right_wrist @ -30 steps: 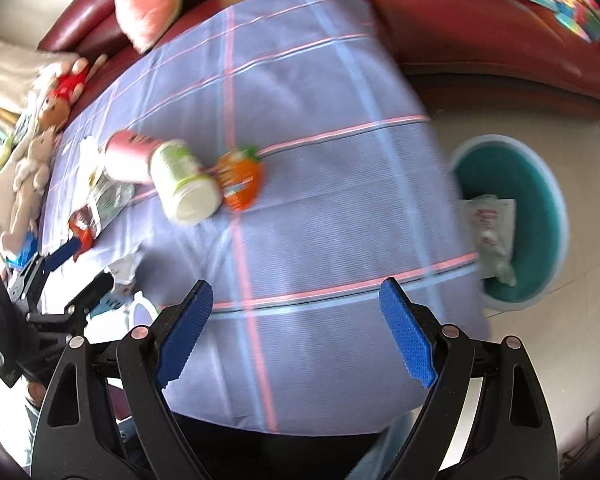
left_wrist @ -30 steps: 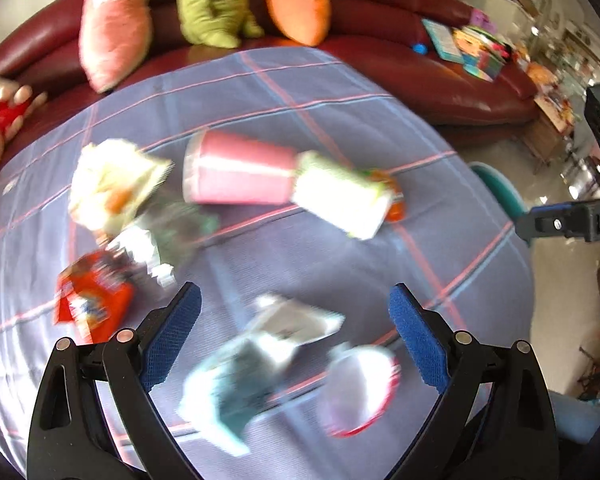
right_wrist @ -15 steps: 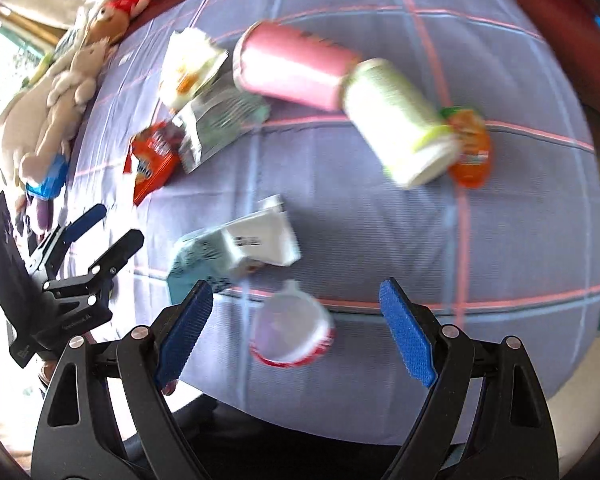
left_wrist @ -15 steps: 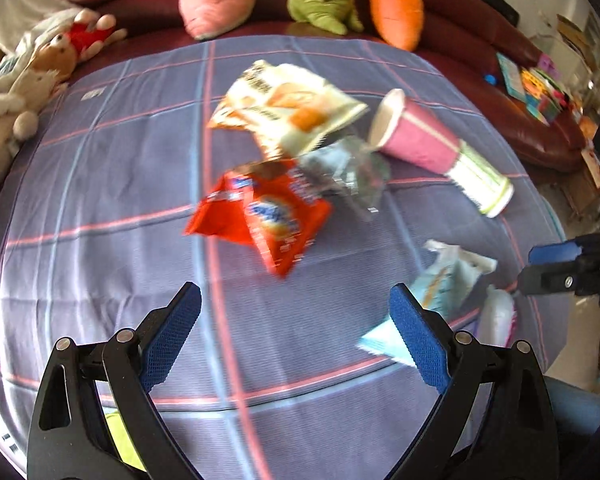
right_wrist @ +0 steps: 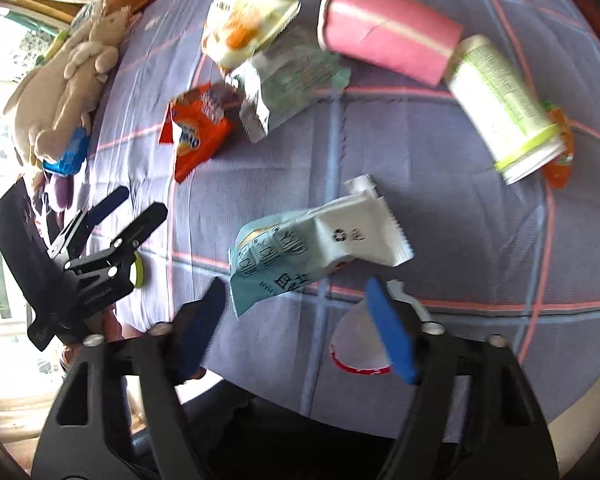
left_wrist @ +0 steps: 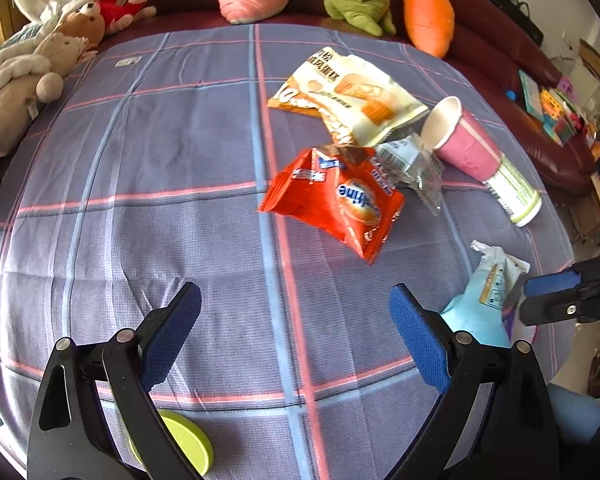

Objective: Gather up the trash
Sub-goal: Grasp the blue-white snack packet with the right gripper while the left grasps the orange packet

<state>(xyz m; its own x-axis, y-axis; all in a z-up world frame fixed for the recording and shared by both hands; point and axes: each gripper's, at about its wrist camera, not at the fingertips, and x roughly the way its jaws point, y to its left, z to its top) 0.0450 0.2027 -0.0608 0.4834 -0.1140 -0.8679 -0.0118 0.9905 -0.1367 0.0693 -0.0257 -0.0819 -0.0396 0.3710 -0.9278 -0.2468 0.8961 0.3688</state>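
Trash lies on a purple checked tablecloth (left_wrist: 160, 168). An orange snack bag (left_wrist: 336, 200) lies ahead of my open, empty left gripper (left_wrist: 296, 320). Behind it are a cream snack bag (left_wrist: 352, 92), a clear wrapper (left_wrist: 412, 160), a pink paper cup (left_wrist: 464, 144) and a green-white cup (left_wrist: 512, 192). A light blue and white pouch (right_wrist: 316, 244) lies just ahead of my open right gripper (right_wrist: 296, 320), with a clear red-rimmed cup (right_wrist: 356, 344) at the right finger. The pouch also shows in the left wrist view (left_wrist: 488, 292).
A dark red sofa (left_wrist: 500, 40) with plush toys runs behind the table. Stuffed animals (left_wrist: 24, 76) sit at the left edge. A yellow-green lid (left_wrist: 184, 444) lies under my left gripper. A small orange pouch (right_wrist: 560, 148) lies beside the green-white cup.
Both grippers swung left across the table. The left now faces the orange bag instead of the pouch. The right moved from the table edge and bin to the blue pouch.
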